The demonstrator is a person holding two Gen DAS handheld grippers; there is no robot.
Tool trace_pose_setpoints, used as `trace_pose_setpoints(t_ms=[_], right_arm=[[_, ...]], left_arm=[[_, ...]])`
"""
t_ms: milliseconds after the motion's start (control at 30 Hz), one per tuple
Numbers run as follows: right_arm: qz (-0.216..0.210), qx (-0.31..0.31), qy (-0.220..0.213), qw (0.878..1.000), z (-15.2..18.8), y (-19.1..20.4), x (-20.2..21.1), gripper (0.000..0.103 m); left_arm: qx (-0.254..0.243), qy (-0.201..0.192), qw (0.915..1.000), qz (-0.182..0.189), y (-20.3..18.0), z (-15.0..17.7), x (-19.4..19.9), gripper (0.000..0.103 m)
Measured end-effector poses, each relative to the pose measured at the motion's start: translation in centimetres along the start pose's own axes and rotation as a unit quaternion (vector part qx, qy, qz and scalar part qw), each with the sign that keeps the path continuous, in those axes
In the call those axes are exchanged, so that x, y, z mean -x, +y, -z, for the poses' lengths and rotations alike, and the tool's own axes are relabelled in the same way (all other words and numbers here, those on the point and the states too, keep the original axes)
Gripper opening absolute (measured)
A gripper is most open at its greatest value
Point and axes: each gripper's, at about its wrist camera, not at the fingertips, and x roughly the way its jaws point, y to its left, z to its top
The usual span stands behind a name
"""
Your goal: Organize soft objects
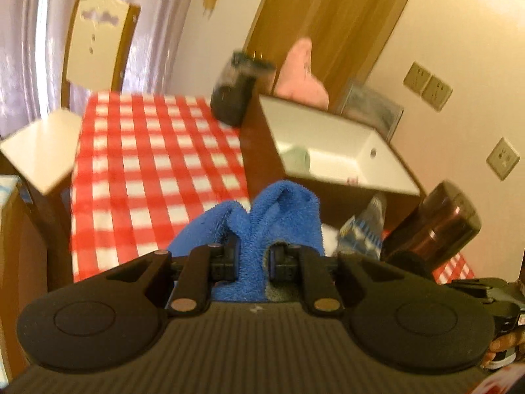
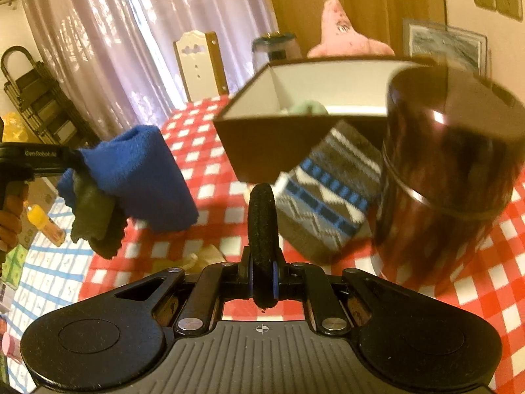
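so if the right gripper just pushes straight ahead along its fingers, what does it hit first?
Probably the patterned sock lying just ahead of the right gripper, with the brown box right behind it. Depth is hard to judge; the gripper already pinches a black hair tie.

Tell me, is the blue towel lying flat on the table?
No, the left gripper holds the blue towel up above the checkered tablecloth.

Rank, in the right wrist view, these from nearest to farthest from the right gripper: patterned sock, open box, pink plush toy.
1. Patterned sock: just beyond the right gripper, slightly right, lying on the checked cloth.
2. Open box: behind the sock, centre.
3. Pink plush toy: farthest, behind the box, against the wooden door.
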Motion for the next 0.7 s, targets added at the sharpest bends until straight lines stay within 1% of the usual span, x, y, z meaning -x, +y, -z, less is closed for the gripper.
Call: trace_pose_setpoints(t_ms=[167,233,367,500,600,700], right_arm=[[-0.003,0.005,-0.024,1.0,-2.6,1.4,0.6,0.01],[0.0,0.004,-0.036,0.999,-3.9,1.8,0.6,0.01],[0.019,-0.002,-0.062,0.998,-6.6,2.1,0.6,0.01],[0.053,-0.014,-0.086,0.995,-9.8,1.3,0.4,0.01],[0.083,-0.024,-0.095,0.992,-12.0,0.5,-0.1,0.01],[0.109,-0.039,-0.096,0.989,-14.1,-0.8,-0.9,0.01]], left_arm=[[-0.018,-0.037,0.9991,0.009,-2.1,-2.7,1.2,0.014],[-0.025,-0.05,0.9982,0.021,-3.2,-3.9,0.9,0.014],[-0.041,-0.066,0.9962,0.04,-5.3,-6.5,-0.5,0.014],[-0.057,-0.08,0.9937,0.054,-7.8,-9.5,-2.3,0.014],[-0.07,-0.089,0.9918,0.059,-9.7,-11.7,-4.1,0.014],[-0.073,-0.084,0.9918,0.063,-10.8,-13.5,-6.4,0.014]])
